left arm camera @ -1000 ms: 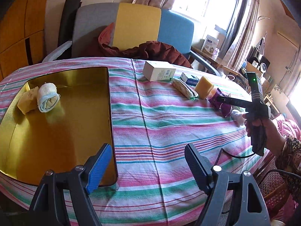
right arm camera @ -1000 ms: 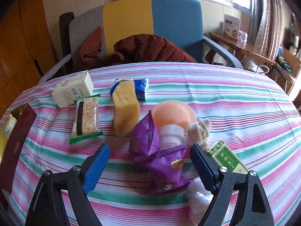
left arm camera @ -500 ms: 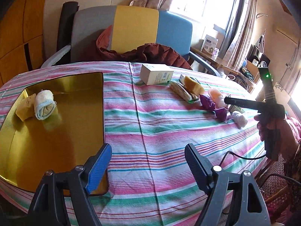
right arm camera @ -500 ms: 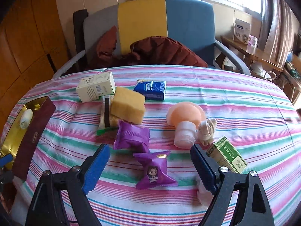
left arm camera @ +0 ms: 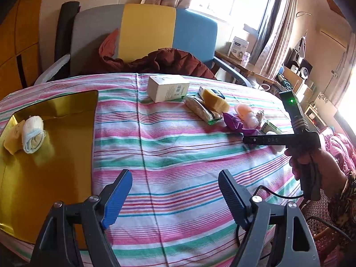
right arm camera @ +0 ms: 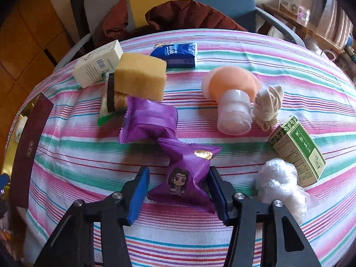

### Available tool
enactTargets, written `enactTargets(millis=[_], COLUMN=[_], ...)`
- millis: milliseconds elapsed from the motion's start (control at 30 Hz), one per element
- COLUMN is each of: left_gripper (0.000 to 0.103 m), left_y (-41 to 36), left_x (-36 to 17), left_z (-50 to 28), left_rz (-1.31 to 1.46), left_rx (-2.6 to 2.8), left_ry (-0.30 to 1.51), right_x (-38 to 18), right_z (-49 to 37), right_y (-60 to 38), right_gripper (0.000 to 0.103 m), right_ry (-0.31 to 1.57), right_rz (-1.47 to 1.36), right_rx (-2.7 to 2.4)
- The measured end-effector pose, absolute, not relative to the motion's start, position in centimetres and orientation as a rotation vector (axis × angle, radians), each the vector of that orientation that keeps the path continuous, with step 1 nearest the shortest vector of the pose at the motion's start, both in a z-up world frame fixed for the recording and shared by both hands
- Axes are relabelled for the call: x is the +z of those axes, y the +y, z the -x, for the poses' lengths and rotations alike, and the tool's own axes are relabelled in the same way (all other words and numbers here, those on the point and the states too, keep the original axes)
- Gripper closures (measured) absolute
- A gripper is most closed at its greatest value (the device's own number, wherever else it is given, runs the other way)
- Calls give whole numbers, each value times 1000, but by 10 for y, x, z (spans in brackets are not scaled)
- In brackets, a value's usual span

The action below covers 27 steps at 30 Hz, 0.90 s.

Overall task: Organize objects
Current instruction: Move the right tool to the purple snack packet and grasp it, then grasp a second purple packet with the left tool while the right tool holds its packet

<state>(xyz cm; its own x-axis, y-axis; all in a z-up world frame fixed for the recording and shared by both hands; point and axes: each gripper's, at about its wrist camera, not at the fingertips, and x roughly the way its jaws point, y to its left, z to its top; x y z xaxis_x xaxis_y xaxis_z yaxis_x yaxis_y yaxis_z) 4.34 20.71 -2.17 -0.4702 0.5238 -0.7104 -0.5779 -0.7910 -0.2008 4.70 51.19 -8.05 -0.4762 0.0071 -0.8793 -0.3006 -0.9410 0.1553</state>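
Purple snack packet [right arm camera: 185, 173] with a cartoon face lies on the striped tablecloth [right arm camera: 222, 44], between your right gripper's [right arm camera: 178, 191] parted fingers; contact is unclear. Your left gripper [left arm camera: 173, 195] hangs released.

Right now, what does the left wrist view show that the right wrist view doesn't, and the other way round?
Only the left wrist view shows the inside of the gold tray, holding a rolled white cloth beside a yellow lump, and the open left tool over bare tablecloth. Only the right wrist view shows the right tool with its fingers either side of the purple cartoon packet, a gap still visible on the blue finger's side, plus the white plastic wad. Both show the sponge, the white box and the striped tablecloth.
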Motion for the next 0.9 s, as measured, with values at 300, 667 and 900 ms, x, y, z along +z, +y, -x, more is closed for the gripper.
enactTargets(millis=[300,667,900], left_gripper=[22,22,22], left_y=[254,335,378], left_x=[-29,-40,-57], left_z=[-30,1,32], left_rz=[1101,1189,1309], left_rx=[2165,2009,1925], left_ry=[145,99,-40], right_x=[-77,-77,-76], right_z=[-54,-60,-62], right_y=[527,553,558], right_gripper=[68,68,68], right_ry=[563,527,459], right_rz=[1488,1467,1475], right_rx=[2447,2337,2270])
